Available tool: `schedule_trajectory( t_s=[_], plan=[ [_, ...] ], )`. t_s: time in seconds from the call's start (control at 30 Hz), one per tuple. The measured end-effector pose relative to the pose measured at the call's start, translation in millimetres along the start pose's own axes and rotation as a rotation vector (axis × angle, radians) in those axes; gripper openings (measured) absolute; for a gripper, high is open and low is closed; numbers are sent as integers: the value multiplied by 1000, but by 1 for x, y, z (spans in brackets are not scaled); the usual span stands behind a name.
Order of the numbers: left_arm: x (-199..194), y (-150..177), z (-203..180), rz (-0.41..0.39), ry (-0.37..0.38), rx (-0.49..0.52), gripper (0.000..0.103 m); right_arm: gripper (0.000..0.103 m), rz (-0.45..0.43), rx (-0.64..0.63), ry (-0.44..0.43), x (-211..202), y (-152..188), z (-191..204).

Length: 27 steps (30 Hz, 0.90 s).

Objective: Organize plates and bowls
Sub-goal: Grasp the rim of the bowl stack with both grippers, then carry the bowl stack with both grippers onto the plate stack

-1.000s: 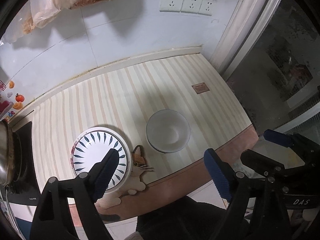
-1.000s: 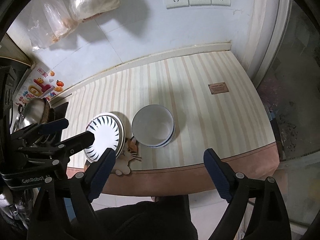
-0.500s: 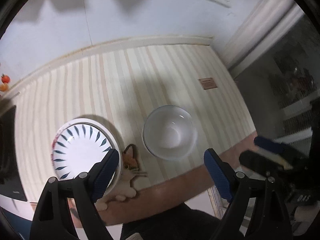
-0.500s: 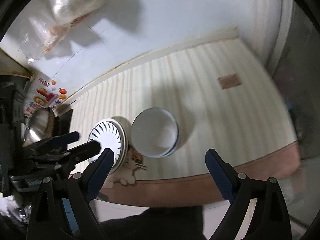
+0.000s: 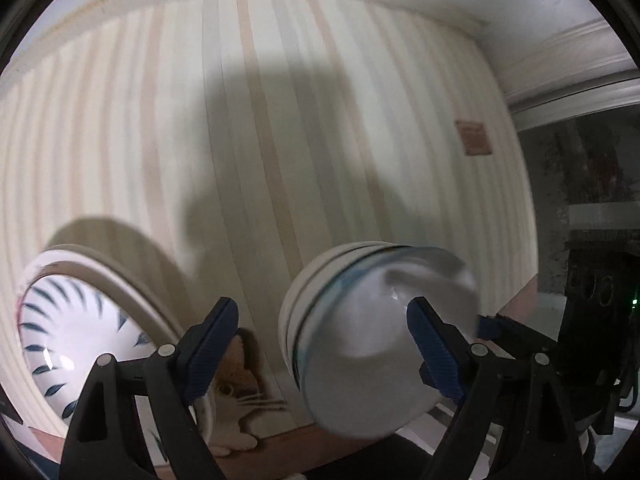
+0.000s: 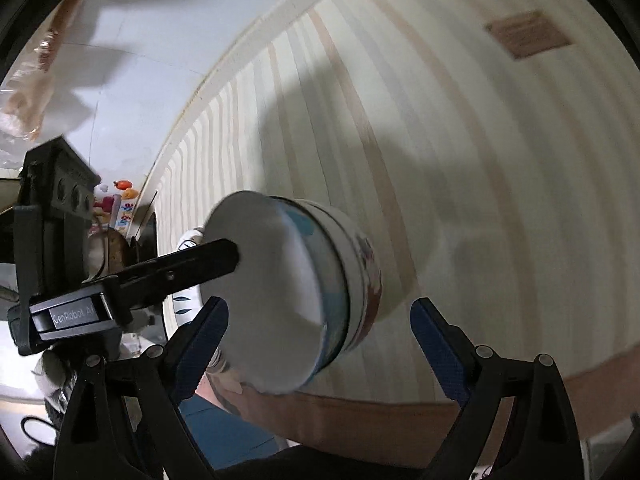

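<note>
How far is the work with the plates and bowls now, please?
Done: nothing clearly; the bowls sit nested in a stack and the leaf-pattern plate lies beside them on the striped counter.
In hand: nothing is held. The left gripper and right gripper are open, both close to the bowl stack.
Left: gripping and moving the dishes.

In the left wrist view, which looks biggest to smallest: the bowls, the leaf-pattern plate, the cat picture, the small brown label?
1. Bowls, though nearness to the camera inflates them.
2. Plate, partly cut off by the gripper, so its rank against the bowls is unsure.
3. Cat picture.
4. Label.
</note>
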<state>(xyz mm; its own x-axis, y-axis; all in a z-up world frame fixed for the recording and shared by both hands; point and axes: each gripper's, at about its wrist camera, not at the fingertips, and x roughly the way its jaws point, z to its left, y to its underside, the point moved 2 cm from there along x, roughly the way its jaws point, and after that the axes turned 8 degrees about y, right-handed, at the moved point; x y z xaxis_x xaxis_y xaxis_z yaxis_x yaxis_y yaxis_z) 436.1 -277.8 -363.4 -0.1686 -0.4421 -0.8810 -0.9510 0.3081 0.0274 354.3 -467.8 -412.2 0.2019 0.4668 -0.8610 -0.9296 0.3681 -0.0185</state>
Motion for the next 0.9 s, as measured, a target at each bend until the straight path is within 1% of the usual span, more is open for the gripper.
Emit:
schedule_trajectory(
  t_s=[0.07,0.1,0.17,0.2,0.23,0.27,0.3,0.33,0.37,0.43,0.57,0.7,0.9],
  plan=[
    [14,-3,5,36,16,-13,85,95,19,5,-10,16,-3,-5],
    [18,-5,7,47,19,-21,82,94,35,10,-24,23,-5,-8],
    [24,-6,9,63,50,-26,77,91,60,18,-37,33,-11,-11],
    [27,-6,9,71,58,-25,67,85,73,21,-54,39,-12,-12],
    [30,-5,9,81,63,-23,63,73,80,22,-62,42,-13,-12],
    [33,-5,10,89,80,-23,55,71,86,22,-66,44,-14,-12],
    [33,-5,10,85,98,-30,54,66,98,12,-57,49,-15,-11],
    [32,-5,10,78,98,-31,54,62,100,9,-51,51,-15,-11],
    [30,-5,11,72,97,-30,53,59,96,11,-40,53,-15,-12],
    [27,-3,12,52,98,-32,53,50,93,6,-20,54,-16,-13],
    [25,0,14,39,90,-37,52,48,91,15,-38,56,-14,-17],
    [24,1,16,37,82,-65,52,48,108,12,-34,58,-17,-12],
    [13,9,21,25,71,-95,52,48,143,-1,-48,60,-21,2]
  ],
)
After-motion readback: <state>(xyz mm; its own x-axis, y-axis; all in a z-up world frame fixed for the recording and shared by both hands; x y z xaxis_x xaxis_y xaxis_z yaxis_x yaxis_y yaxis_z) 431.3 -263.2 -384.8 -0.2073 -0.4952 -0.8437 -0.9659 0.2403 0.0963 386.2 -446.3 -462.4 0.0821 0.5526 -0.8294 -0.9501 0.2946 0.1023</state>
